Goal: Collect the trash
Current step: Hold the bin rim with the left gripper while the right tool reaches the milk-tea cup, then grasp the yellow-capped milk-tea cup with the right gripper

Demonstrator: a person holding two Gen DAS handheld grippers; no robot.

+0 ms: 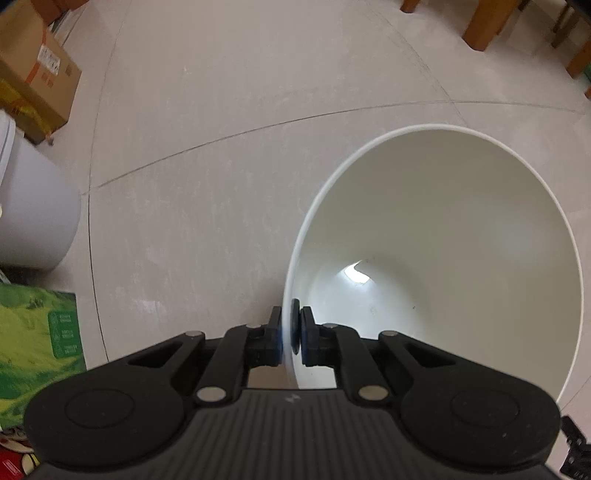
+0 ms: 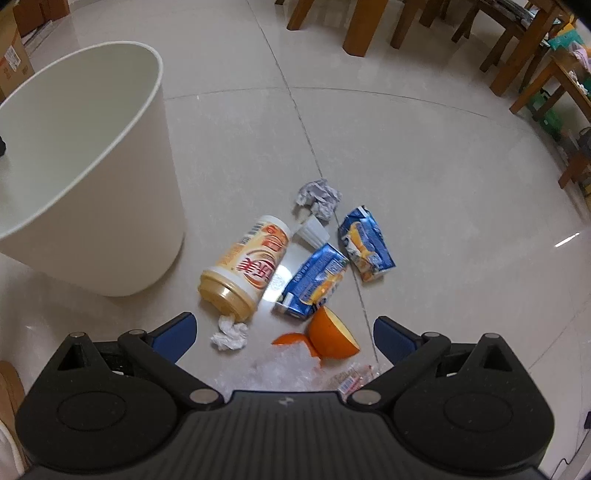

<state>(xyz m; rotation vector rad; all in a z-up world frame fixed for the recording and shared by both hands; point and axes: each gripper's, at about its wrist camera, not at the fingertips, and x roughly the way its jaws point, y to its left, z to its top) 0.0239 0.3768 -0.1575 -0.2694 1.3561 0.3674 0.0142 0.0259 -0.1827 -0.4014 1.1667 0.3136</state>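
My left gripper (image 1: pixel 289 325) is shut on the rim of a white trash bin (image 1: pixel 480 206); one finger is outside the wall, the other inside. The bin looks empty inside. In the right wrist view the same bin (image 2: pixel 96 206) stands tilted at the left. My right gripper (image 2: pixel 284 332) is open above a pile of trash on the floor: a yellow cup (image 2: pixel 247 269) lying on its side, two blue cartons (image 2: pixel 314 280) (image 2: pixel 367 243), orange peel (image 2: pixel 330 334), a grey paper ball (image 2: pixel 319 197), a white tissue wad (image 2: pixel 229 335), a small white cup (image 2: pixel 312 230) and clear plastic wrap (image 2: pixel 291 369).
Pale tiled floor all round. Cardboard boxes (image 1: pixel 33 70), a white bucket (image 1: pixel 29 206) and a green box (image 1: pixel 37 343) stand at the left of the left wrist view. Wooden chair and table legs (image 2: pixel 364 26) line the far side and the right.
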